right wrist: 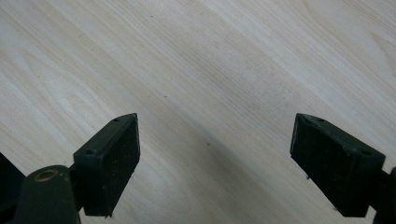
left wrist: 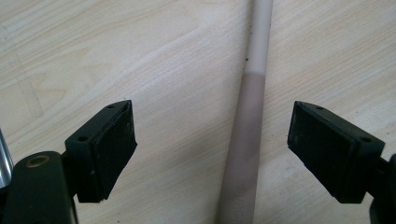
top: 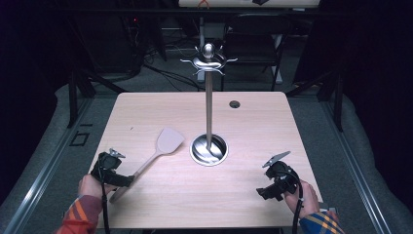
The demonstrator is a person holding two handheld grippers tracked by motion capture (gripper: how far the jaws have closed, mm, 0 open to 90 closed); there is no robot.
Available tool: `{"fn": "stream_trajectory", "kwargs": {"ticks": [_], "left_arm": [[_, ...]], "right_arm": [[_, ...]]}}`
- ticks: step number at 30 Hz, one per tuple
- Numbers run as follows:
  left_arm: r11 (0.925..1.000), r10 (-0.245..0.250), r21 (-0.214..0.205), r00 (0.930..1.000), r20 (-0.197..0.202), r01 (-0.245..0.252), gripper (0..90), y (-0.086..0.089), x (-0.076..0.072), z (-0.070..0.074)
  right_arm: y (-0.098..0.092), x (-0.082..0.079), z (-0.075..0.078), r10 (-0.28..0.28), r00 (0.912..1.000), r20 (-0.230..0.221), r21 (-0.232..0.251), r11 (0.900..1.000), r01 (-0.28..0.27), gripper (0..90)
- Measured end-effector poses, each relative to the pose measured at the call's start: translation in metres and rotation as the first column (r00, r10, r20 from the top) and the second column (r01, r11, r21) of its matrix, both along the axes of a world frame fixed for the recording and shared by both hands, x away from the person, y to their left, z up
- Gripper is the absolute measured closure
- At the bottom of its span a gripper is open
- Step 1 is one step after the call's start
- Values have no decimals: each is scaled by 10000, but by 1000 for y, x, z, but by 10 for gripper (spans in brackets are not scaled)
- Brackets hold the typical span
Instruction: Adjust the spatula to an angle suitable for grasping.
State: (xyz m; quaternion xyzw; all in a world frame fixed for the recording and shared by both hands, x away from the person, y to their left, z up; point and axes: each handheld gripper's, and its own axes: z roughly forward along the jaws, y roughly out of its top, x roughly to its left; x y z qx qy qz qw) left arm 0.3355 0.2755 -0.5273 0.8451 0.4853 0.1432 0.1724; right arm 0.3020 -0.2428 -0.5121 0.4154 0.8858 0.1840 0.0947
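A beige spatula (top: 163,146) lies flat on the wooden table (top: 253,117), blade toward the middle, handle running to the front left. My left gripper (top: 116,179) hovers over that handle (left wrist: 245,140) and stands open, the handle passing between its two pads without touching them. A steel utensil stand (top: 209,97) with a round base (top: 209,149) and hooked arms at its top rises in the table's middle. My right gripper (top: 271,191) is held at the front right, open over bare wood (right wrist: 210,93), nothing between its fingers.
A small round cable hole (top: 234,104) sits in the table near the far edge. Dark chairs and frames stand beyond the table. The person's hands in striped sleeves (top: 80,214) come in at the front corners.
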Motion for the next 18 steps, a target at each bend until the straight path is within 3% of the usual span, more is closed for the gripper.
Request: {"fn": "stream_trajectory", "kwargs": {"ticks": [11, 16, 18], "left_arm": [[9999, -121, -43, 9999, -120, 120, 153, -2, 3, -2], [9991, -383, 163, 9989, -279, 387, 354, -14, 10, -3], [9987, -474, 160, 9983, -352, 479, 384, -17, 11, -4]], "right_arm": [[2, -1, -1, -68, 9999, -96, 192, 9998, 70, 158], [-1, 0, -1, -55, 9999, -146, 170, 9998, 58, 156], [-1, 0, -2, -124, 9999, -101, 135, 9998, 126, 162]]}}
